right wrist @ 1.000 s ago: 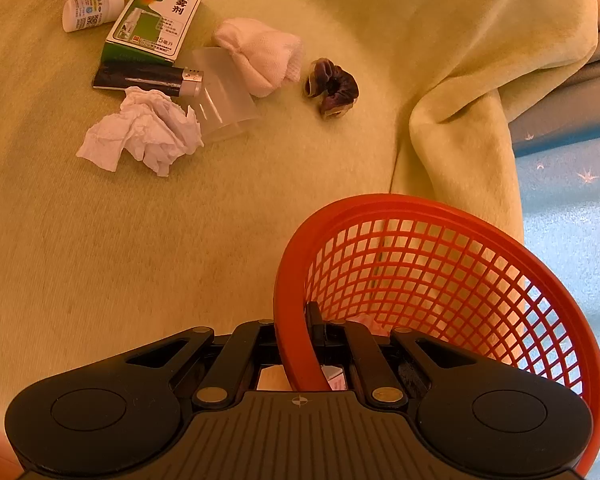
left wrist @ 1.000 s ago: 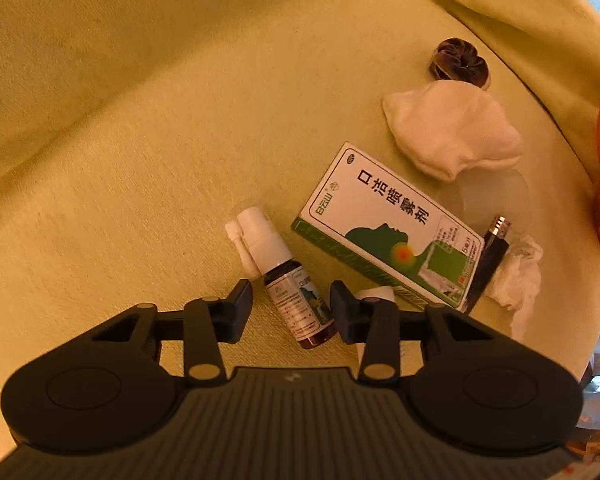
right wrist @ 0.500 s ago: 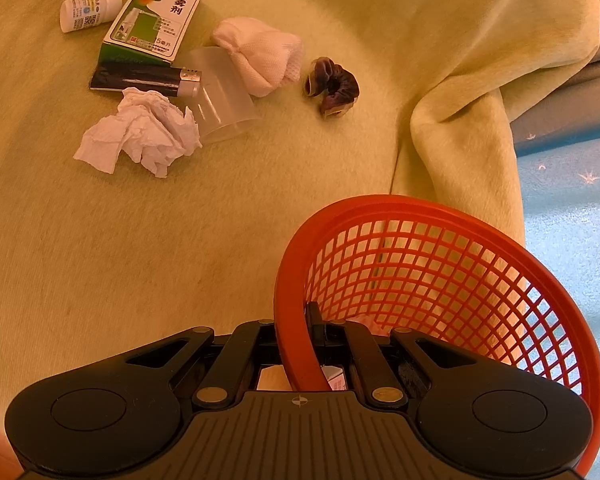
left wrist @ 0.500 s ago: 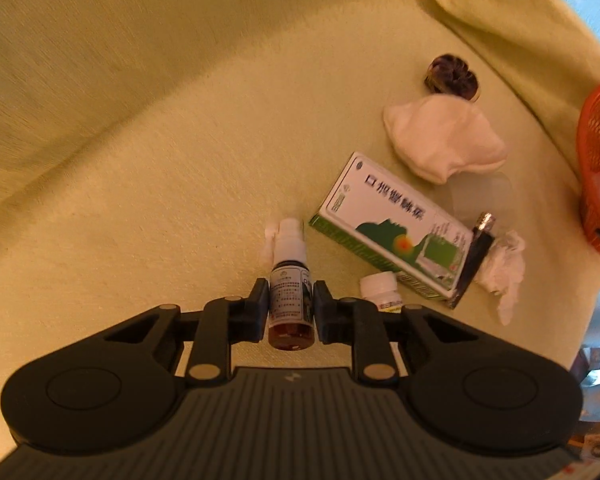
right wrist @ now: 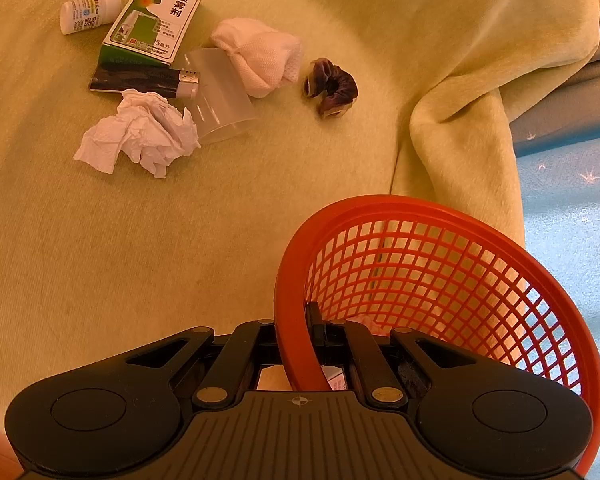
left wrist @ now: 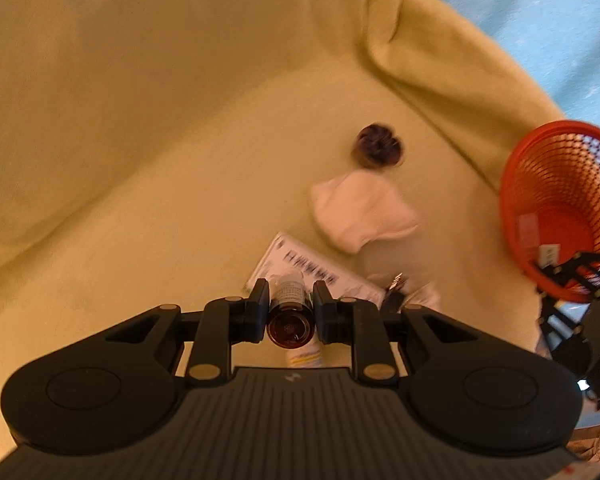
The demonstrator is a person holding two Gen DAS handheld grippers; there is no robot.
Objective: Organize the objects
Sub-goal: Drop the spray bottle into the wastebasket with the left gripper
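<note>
Left wrist view shows your left gripper clamped on the small brown spray bottle, pads on either side of its body, its round base toward the camera, lifted above the green medicine box. It looks like glass: light, rigid, smooth and breakable, so your mid-body hold on the labelled part suits it; I'd avoid pinching the nozzle end. Your right gripper pinches the rim of the red mesh basket, one finger inside, one outside. That plastic rim is stiff enough to steady by. The basket sits well to the right of the bottle.
</note>
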